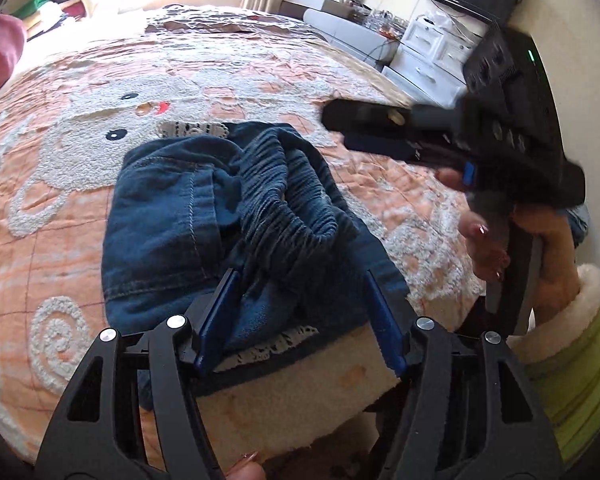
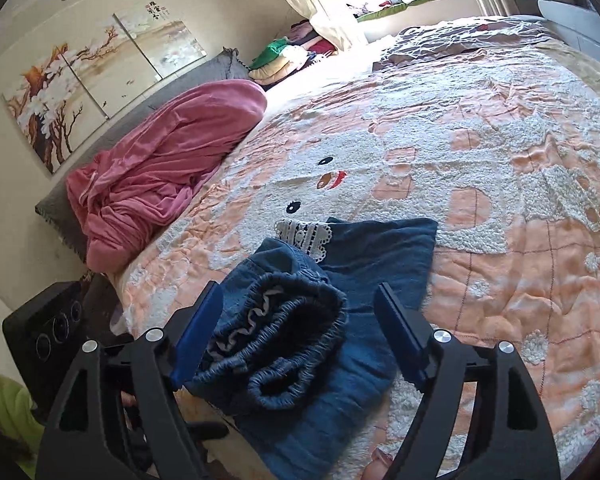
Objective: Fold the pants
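The denim pants (image 1: 204, 220) lie folded into a compact bundle on the bed's peach quilt (image 1: 80, 240), close to the near edge where the person stands, presumably so both tools can reach it without stretching. The left gripper (image 1: 300, 316) stands released, its blue pads straddling the near end of the bundle with cloth between them but not pinched. The right gripper (image 2: 296, 336) is likewise spread wide, with the gathered elastic waistband (image 2: 276, 340) sitting between its jaws and nothing clamped; seen from the left wrist, it hovers beyond and to the right of the left gripper, above the quilt. Both tools look positioned to let the cloth settle or to tidy the last fold, judging by the bundle's finished shape. The bundle's long axis runs away from the left gripper toward the lace-trimmed hem (image 1: 192, 130) at the far end, while the waistband opening has rolled upward and faces the right gripper.
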